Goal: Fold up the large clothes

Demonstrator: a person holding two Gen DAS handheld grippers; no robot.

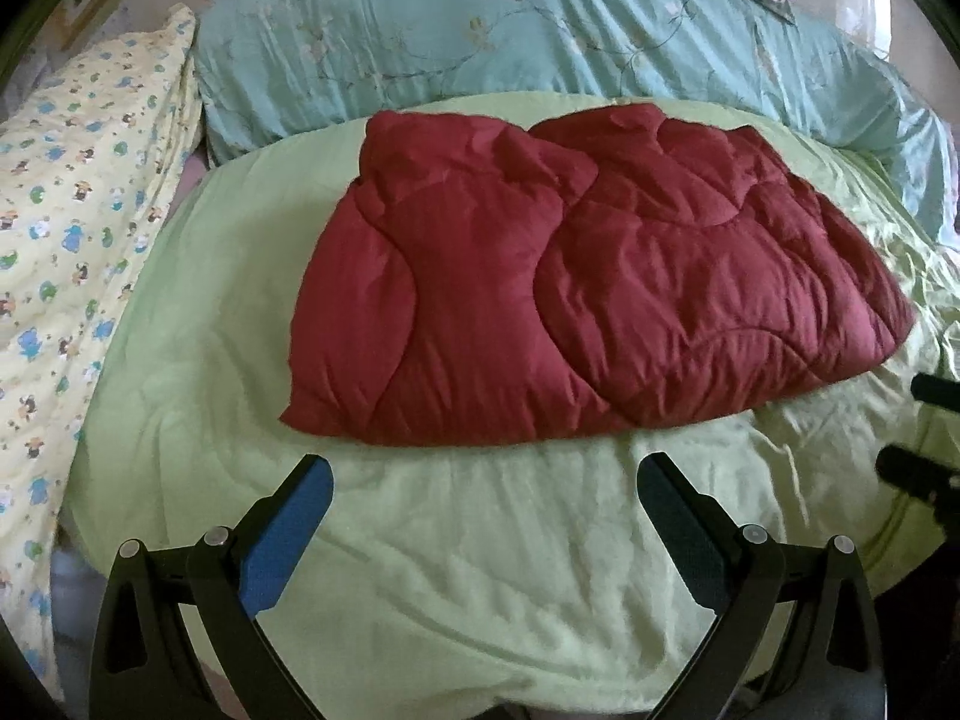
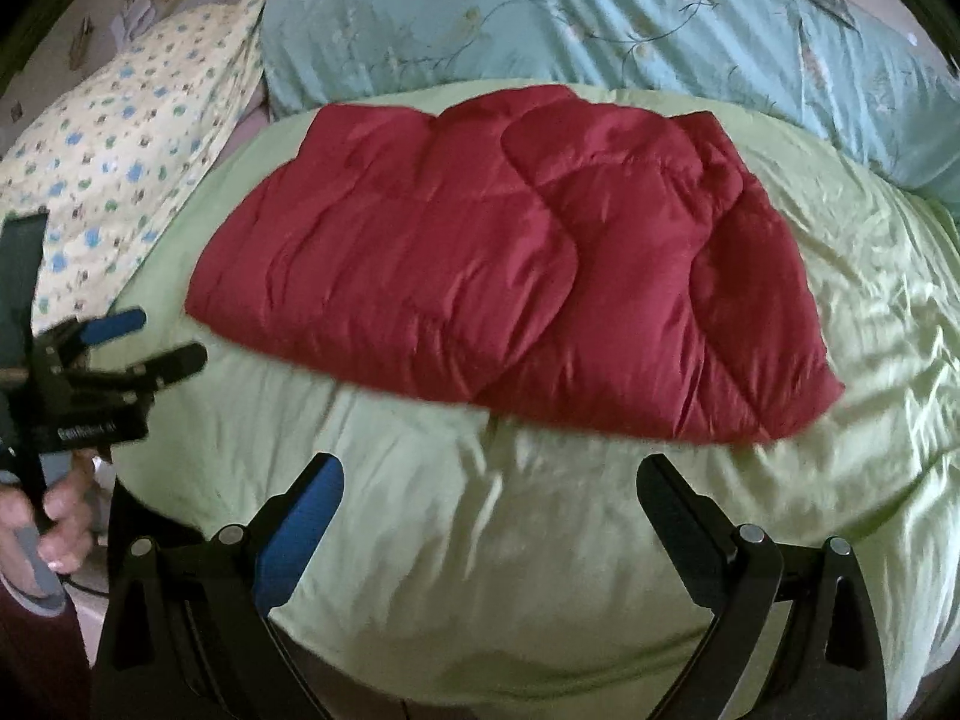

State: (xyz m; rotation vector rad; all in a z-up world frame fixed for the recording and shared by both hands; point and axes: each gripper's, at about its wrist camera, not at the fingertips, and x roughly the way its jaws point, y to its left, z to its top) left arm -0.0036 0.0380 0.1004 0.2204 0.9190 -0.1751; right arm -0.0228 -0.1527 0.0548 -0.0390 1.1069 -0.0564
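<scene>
Red puffy jacket [image 1: 576, 282] sits folded on the green bed cover [image 1: 456, 570]. Both my tools, left tool [image 1: 483, 489] and right tool [image 2: 489, 489], hang wide open, empty. Looks soft, slippery; I'd grab the near hem corners.

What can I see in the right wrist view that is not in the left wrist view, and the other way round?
Only the right wrist view shows the hand holding the left tool, seen from the side.

Only the left wrist view shows the two dark finger tips of the right tool at its right edge.

Both show the red padded jacket, folded, on the green cover, with the yellow pillow and the blue flowered quilt behind. Both tools are open, holding nothing.
</scene>
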